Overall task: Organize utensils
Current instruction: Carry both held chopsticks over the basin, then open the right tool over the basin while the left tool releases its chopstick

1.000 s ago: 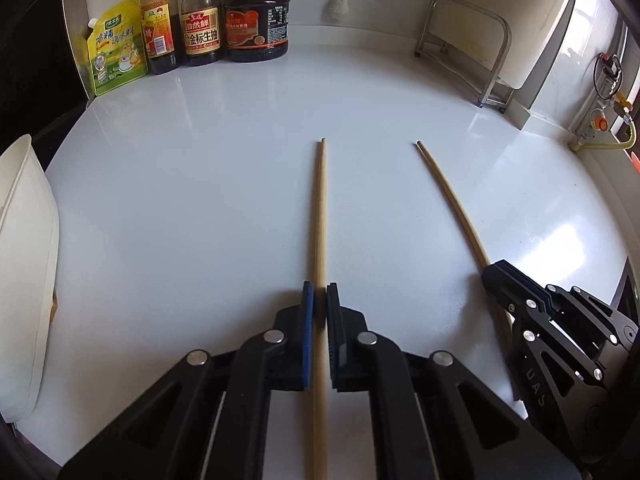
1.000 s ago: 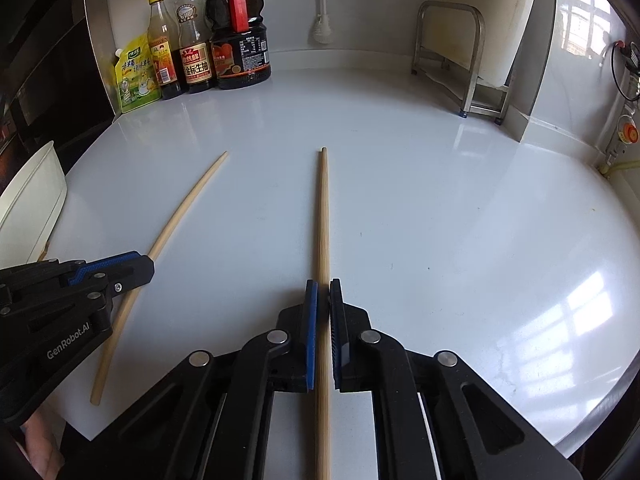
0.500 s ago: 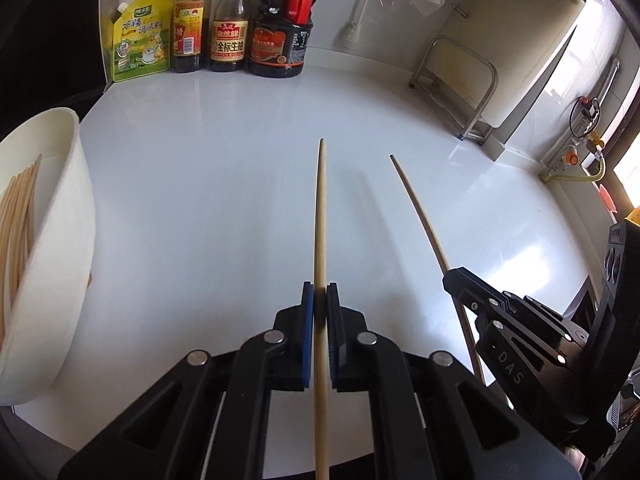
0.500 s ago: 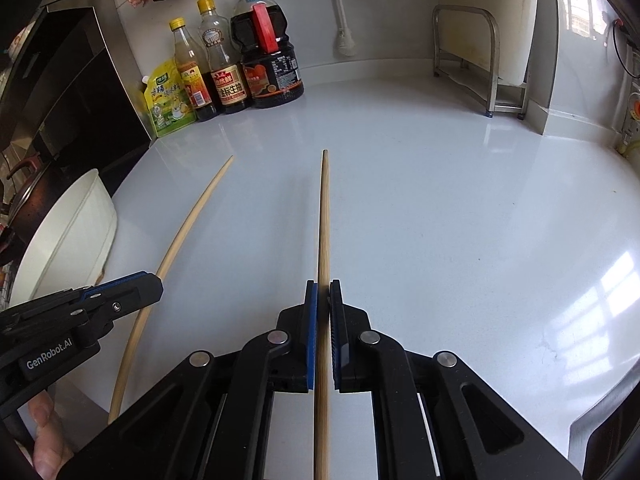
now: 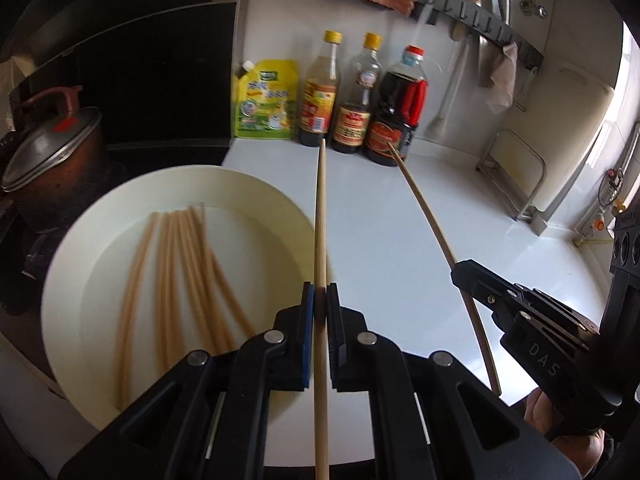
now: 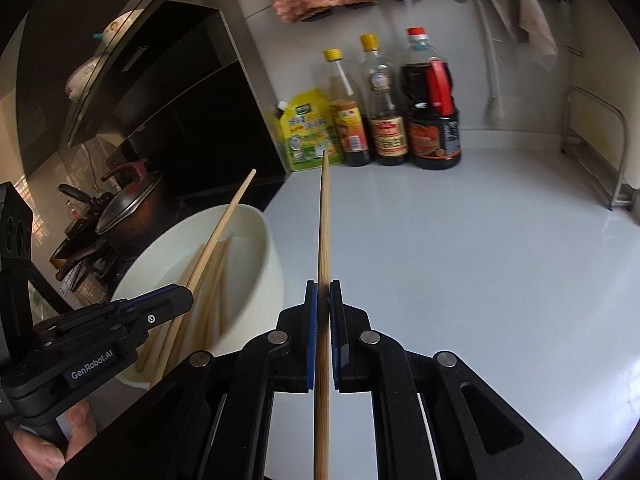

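My left gripper (image 5: 320, 300) is shut on a wooden chopstick (image 5: 321, 216) and holds it in the air at the right rim of a white bowl (image 5: 80, 248). Several chopsticks (image 5: 180, 264) lie in the bowl. My right gripper (image 6: 323, 298) is shut on a second chopstick (image 6: 323, 224), held above the counter to the right of the bowl (image 6: 256, 240). Each view shows the other gripper: the right one (image 5: 460, 270) with its chopstick (image 5: 424, 208), the left one (image 6: 184, 298) with its chopstick (image 6: 216, 236) over the bowl.
White counter (image 5: 400, 240) with a yellow pouch (image 5: 266, 100) and three sauce bottles (image 5: 356, 100) at the back wall. A lidded pot (image 5: 48, 160) sits on the stove to the left. A metal rack (image 6: 596, 148) stands at the right.
Both grippers have lifted their chopsticks off the counter and swung left. The bowl with chopsticks has come into full view under the left gripper.
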Action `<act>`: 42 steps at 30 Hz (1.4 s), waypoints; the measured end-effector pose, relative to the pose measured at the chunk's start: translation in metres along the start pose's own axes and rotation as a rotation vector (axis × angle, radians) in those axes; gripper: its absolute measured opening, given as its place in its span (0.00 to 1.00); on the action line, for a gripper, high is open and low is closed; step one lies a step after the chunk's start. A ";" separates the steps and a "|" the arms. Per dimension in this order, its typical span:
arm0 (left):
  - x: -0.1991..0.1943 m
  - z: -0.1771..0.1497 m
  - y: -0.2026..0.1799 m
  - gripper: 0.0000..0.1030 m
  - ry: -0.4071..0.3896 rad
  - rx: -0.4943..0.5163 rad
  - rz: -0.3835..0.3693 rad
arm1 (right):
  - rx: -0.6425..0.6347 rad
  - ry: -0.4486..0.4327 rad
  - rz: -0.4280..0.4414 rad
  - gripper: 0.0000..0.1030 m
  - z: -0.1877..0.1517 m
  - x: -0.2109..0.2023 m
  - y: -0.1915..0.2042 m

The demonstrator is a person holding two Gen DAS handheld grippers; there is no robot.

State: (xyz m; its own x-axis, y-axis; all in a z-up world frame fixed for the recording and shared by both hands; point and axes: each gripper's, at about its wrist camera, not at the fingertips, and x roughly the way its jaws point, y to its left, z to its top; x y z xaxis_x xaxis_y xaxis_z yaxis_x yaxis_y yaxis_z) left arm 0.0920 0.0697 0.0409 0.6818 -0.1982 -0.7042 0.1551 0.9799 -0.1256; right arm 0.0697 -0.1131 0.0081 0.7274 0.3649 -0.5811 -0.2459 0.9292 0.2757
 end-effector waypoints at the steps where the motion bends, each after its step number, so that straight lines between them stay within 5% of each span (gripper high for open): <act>1: -0.004 0.002 0.011 0.07 -0.007 -0.005 0.020 | -0.013 0.002 0.016 0.06 0.004 0.007 0.012; 10: 0.007 0.010 0.092 0.07 0.007 -0.071 0.135 | -0.095 0.110 0.092 0.06 0.015 0.081 0.090; 17: 0.028 0.006 0.118 0.07 0.053 -0.102 0.159 | -0.122 0.182 0.080 0.06 0.008 0.116 0.110; 19: 0.031 0.004 0.121 0.08 0.062 -0.111 0.169 | -0.123 0.188 0.079 0.06 0.006 0.117 0.110; 24: 0.027 -0.003 0.125 0.42 0.049 -0.132 0.183 | -0.130 0.168 0.065 0.06 0.002 0.109 0.107; 26: 0.022 -0.005 0.126 0.48 0.035 -0.139 0.188 | -0.134 0.162 0.055 0.06 0.000 0.103 0.105; 42: -0.006 -0.023 0.112 0.56 0.018 -0.146 0.214 | -0.139 0.104 0.027 0.13 -0.014 0.058 0.097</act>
State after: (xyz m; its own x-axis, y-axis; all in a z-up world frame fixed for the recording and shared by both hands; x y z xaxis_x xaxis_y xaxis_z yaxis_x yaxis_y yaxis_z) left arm 0.0888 0.1816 0.0148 0.6751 0.0134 -0.7376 -0.0974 0.9927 -0.0710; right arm 0.0792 -0.0007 -0.0094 0.6507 0.3875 -0.6530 -0.3564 0.9152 0.1880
